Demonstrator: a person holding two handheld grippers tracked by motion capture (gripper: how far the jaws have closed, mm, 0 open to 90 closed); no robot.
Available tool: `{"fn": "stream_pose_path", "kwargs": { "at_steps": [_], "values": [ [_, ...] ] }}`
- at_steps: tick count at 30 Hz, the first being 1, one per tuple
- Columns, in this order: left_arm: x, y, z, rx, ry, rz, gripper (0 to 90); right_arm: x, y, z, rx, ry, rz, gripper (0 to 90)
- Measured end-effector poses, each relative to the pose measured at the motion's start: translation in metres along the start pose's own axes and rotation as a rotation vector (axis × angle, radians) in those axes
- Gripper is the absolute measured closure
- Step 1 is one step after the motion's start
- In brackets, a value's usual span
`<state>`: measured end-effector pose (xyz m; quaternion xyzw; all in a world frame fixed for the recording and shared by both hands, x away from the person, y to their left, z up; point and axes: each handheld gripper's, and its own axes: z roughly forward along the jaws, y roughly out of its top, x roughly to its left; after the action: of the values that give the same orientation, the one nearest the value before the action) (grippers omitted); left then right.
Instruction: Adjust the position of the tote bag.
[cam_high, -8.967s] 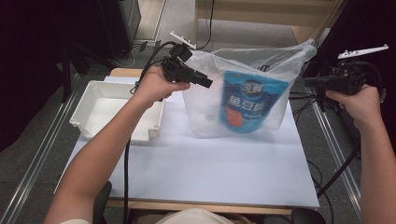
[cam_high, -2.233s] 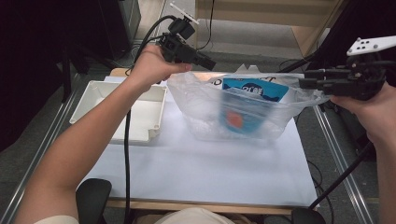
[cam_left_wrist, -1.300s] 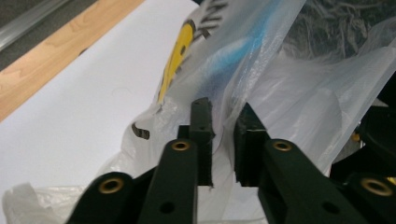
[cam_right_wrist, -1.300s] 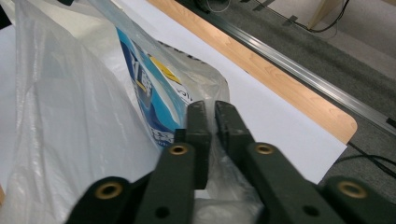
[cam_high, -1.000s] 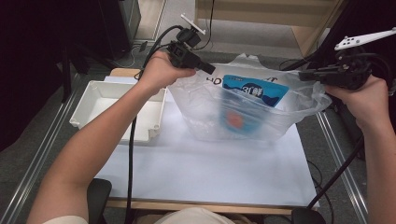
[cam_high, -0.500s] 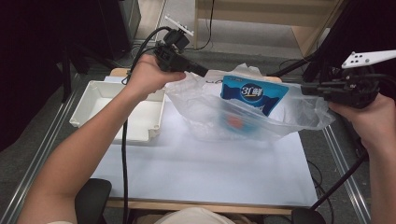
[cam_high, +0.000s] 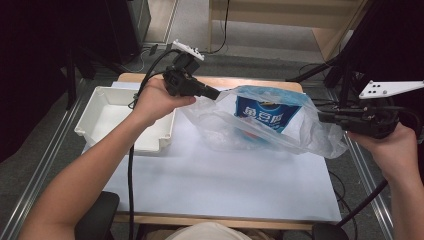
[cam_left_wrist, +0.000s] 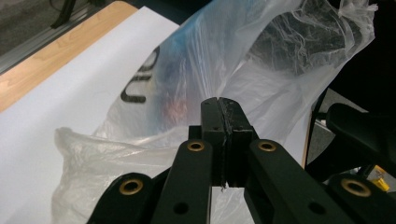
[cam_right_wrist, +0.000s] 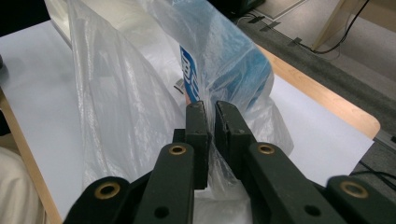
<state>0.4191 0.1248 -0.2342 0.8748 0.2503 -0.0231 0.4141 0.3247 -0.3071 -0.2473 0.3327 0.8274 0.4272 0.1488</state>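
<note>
A clear plastic bag (cam_high: 260, 130) with a blue snack packet (cam_high: 267, 112) inside is stretched between my two grippers above the white table sheet (cam_high: 225, 185). My left gripper (cam_high: 217, 94) is shut on the bag's left rim; in the left gripper view its jaws (cam_left_wrist: 219, 105) meet on the film (cam_left_wrist: 261, 60). My right gripper (cam_high: 322, 117) is at the bag's right rim. Its jaws (cam_right_wrist: 210, 109) have just been opening and stand a little apart, with bag film (cam_right_wrist: 121, 93) in the gap. The blue packet (cam_right_wrist: 233, 60) sits just beyond them.
An empty white tray (cam_high: 100, 91) sits at the table's left, under my left forearm. The table's wooden far edge (cam_high: 250, 82) lies behind the bag. Cables trail from both grippers, and dark stands rise at the right.
Both hands have come lower and the bag has sunk toward the table with the blue packet tilting inside it. The right jaws have parted slightly.
</note>
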Motion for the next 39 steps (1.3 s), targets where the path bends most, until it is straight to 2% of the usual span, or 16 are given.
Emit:
{"fn": "stream_pose_path", "kwargs": {
  "at_steps": [7, 19, 22, 28, 33, 39],
  "values": [
    [0.003, -0.011, 0.006, 0.022, -0.008, -0.022, 87.3, -0.003, -0.010, 0.006, -0.001, 0.014, 0.037, 83.2],
    [0.004, -0.027, 0.007, 0.047, -0.012, -0.031, 85.4, -0.001, -0.020, 0.008, 0.017, 0.002, 0.046, 82.1],
    [0.005, -0.029, 0.006, 0.034, -0.022, -0.039, 83.4, 0.000, -0.021, 0.008, 0.025, 0.002, 0.050, 80.9],
    [0.000, -0.023, -0.005, -0.011, -0.030, -0.039, 74.5, 0.003, -0.013, -0.001, -0.003, -0.001, 0.044, 75.3],
    [-0.007, -0.012, -0.018, -0.041, -0.024, -0.018, 68.2, 0.008, 0.001, -0.018, -0.037, -0.030, 0.019, 71.1],
    [-0.013, 0.005, -0.029, -0.069, -0.020, -0.004, 65.3, 0.011, 0.017, -0.030, -0.062, -0.034, 0.013, 70.1]
  ]
}}
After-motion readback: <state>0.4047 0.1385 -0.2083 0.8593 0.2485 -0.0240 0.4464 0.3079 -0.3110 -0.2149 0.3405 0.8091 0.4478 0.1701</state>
